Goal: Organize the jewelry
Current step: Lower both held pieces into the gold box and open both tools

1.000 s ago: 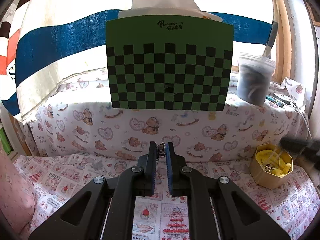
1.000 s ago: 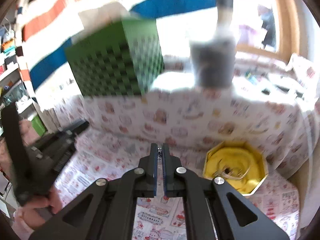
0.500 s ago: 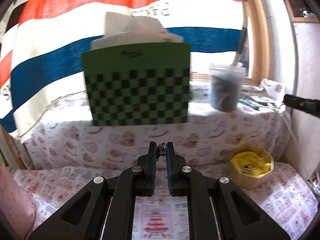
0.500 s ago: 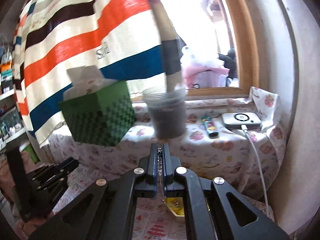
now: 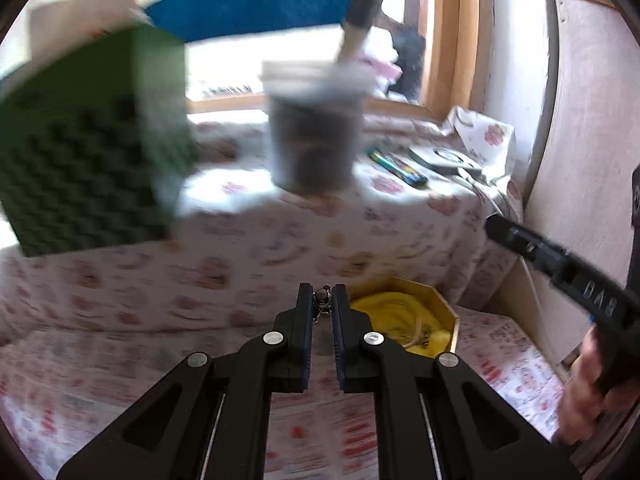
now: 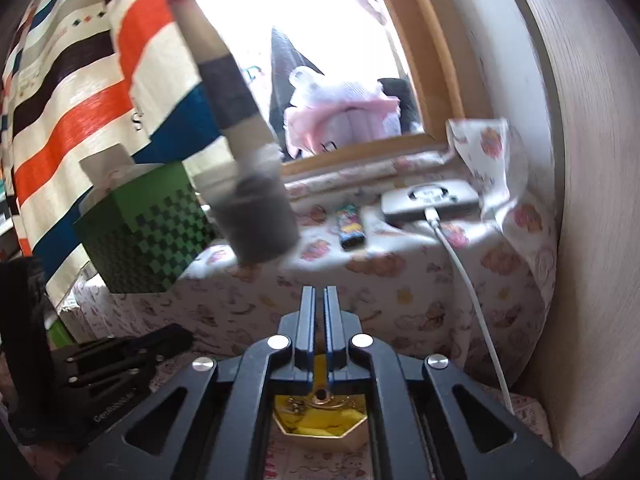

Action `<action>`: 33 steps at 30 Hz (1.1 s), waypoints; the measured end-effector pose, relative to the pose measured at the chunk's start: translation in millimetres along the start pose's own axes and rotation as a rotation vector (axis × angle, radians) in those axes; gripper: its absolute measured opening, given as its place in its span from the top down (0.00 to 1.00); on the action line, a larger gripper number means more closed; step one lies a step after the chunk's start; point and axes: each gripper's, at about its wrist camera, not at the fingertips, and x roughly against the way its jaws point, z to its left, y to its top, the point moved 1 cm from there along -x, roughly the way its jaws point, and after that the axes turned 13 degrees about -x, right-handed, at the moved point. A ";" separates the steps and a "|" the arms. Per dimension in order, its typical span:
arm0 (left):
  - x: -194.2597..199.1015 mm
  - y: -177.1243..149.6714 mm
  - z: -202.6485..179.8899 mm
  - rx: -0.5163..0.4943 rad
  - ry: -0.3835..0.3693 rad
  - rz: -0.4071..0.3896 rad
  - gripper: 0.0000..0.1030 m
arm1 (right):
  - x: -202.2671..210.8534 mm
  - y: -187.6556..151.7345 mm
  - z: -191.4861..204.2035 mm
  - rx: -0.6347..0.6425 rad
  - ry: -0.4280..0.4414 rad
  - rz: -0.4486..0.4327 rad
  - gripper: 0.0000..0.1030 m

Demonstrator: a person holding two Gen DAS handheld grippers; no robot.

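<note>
Jaws of the left gripper [image 5: 321, 305] pinch one small metal charm [image 5: 321, 298] at frame centre. Right gripper [image 6: 319, 300] jaws nearly closed, contents unclear. One yellow-lined octagonal box [image 5: 436, 316] sits lower right, holding jewelry.

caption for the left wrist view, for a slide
Left gripper pinches a small metal jewelry piece beside the open yellow-lined jewelry box.
</note>
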 end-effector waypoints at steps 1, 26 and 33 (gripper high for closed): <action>-7.4 1.4 -3.0 0.014 -0.014 0.011 0.92 | -4.6 -1.9 -4.0 -0.002 0.001 0.015 0.97; -27.9 -5.5 -27.7 -0.041 -0.013 0.034 0.64 | -11.2 -5.0 -37.5 -0.093 -0.026 0.078 0.96; 21.2 2.8 2.8 -0.064 0.142 -0.074 0.39 | -8.9 -14.4 -12.6 -0.034 -0.016 0.071 0.96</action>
